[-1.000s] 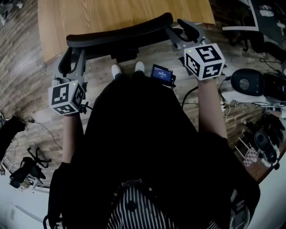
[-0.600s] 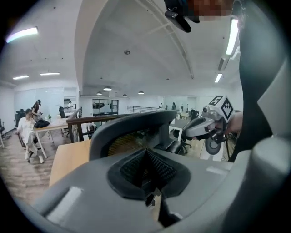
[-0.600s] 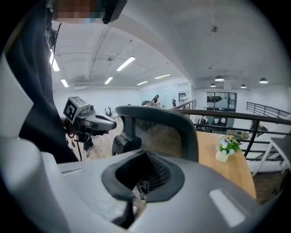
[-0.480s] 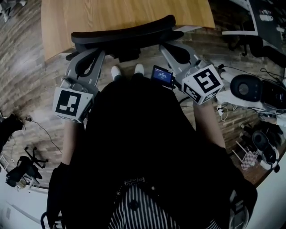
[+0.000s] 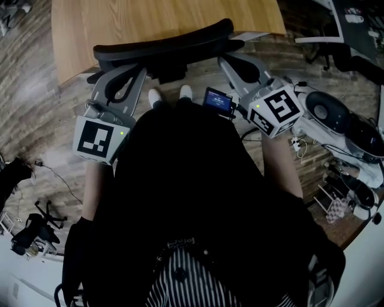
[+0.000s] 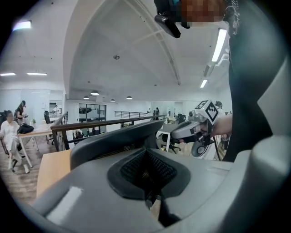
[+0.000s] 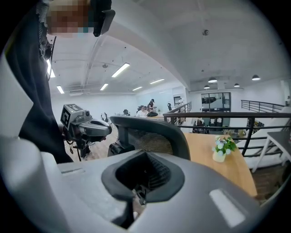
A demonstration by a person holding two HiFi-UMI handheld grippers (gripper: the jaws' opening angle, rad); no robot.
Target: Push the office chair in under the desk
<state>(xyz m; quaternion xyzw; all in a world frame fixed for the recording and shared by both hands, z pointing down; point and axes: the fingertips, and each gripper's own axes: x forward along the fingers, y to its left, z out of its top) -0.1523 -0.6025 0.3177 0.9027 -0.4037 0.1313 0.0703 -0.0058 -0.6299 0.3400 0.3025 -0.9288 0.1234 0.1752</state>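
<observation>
Black office chair [image 5: 162,43] (mesh back), at wooden desk [image 5: 150,18]

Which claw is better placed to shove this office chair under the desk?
Left, slightly. The left claw sits behind the chair backrest, well inside its end; the right claw is at the backrest's far corner. Both look shut.

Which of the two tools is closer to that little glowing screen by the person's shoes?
Right. The right tool lies just beside the small screen, on its right side; the left tool is well off to its left, beyond the shoes.
</observation>
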